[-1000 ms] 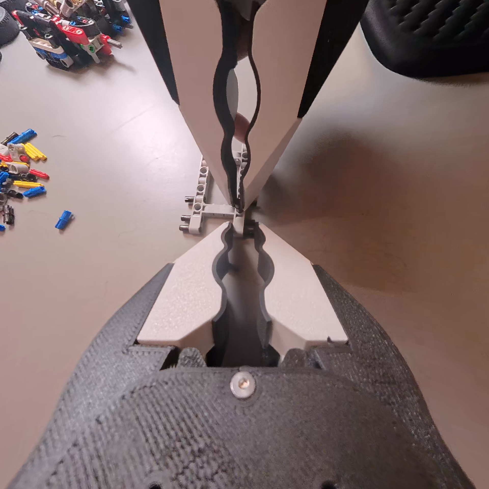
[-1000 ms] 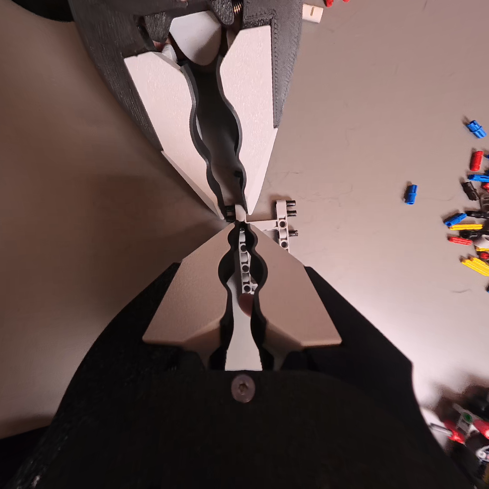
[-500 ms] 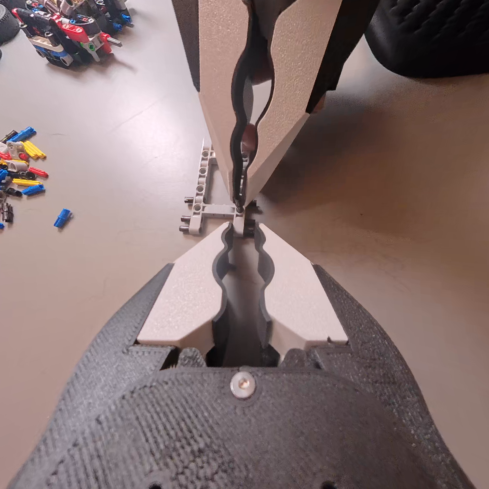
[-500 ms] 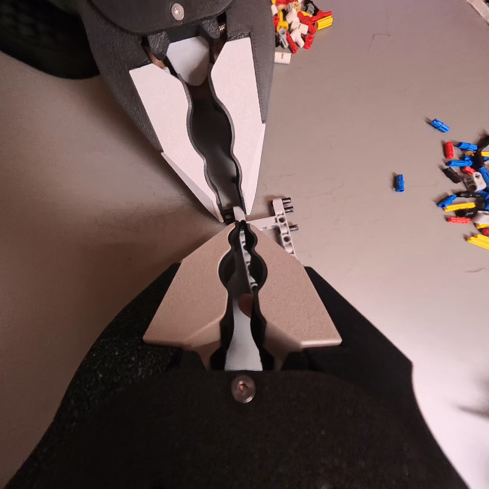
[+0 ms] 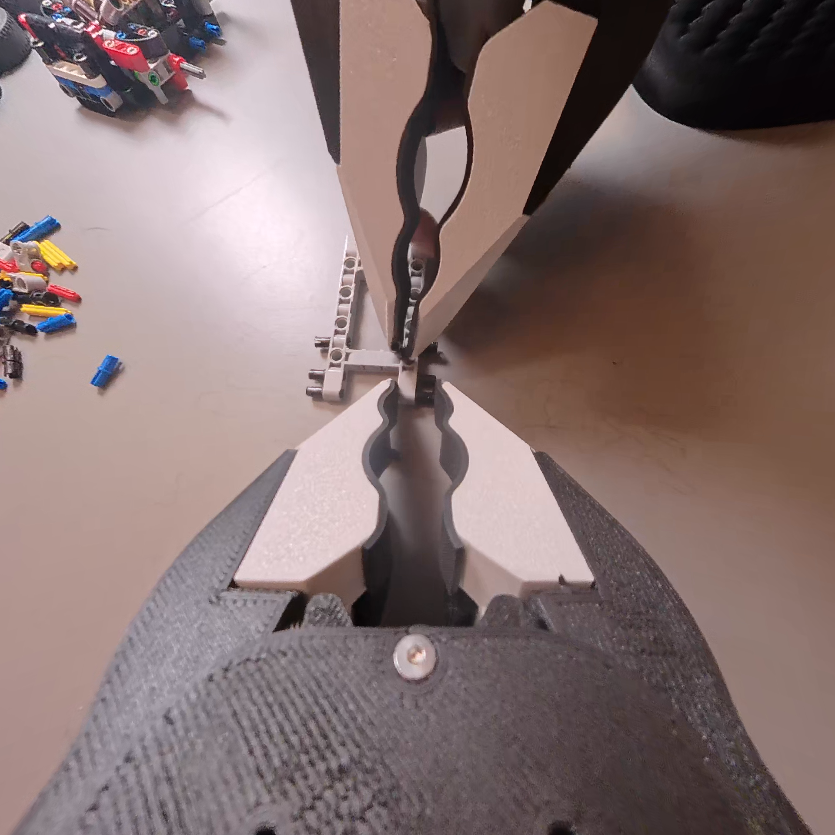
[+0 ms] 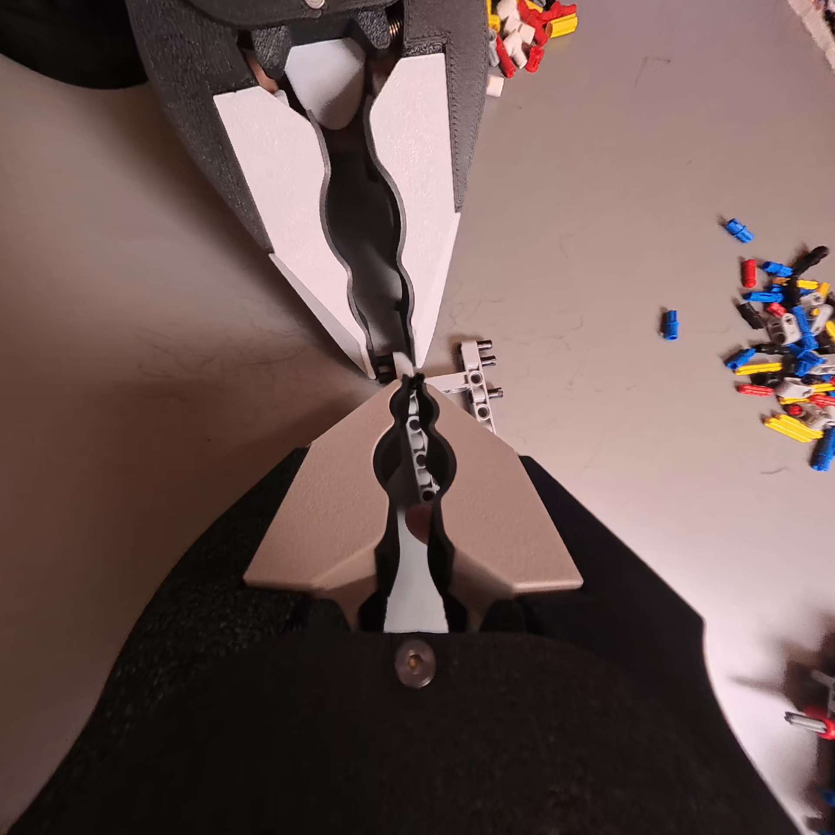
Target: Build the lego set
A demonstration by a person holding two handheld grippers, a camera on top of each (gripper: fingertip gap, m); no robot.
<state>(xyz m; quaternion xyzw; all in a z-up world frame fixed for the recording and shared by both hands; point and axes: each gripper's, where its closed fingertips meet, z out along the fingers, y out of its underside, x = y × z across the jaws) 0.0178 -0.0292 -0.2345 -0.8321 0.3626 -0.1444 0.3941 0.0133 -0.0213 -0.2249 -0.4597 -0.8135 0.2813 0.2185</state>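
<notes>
A light grey lego frame (image 5: 343, 316) of long holed beams and a crossbar, with black pins, lies low over the tan table. My left gripper (image 5: 409, 393) is shut on the near end of one beam, where black pins stick out. My right gripper (image 6: 413, 382) comes in from the opposite side and is shut along that same beam (image 6: 420, 452). The two grippers meet tip to tip. In the left wrist view the right gripper (image 5: 404, 352) comes down from above. In the right wrist view the left gripper (image 6: 397, 361) is at the top, and the frame's other beam (image 6: 474, 384) sticks out to the right.
A pile of small blue, yellow, red and black loose pieces (image 5: 31, 284) (image 6: 790, 352) lies to one side, with a single blue pin (image 5: 106, 370) (image 6: 670, 323) nearer. A partly built model (image 5: 113, 58) stands beyond. A black mesh object (image 5: 745, 58) sits at the far corner. Left and right tips are no more than a few centimetres apart. The partly built model (image 5: 113, 58) is about equally far from each gripper, around 25 cm.
My right gripper has tilted and shifted a little while staying shut on the beam. My left gripper and the frame have stayed almost still.
</notes>
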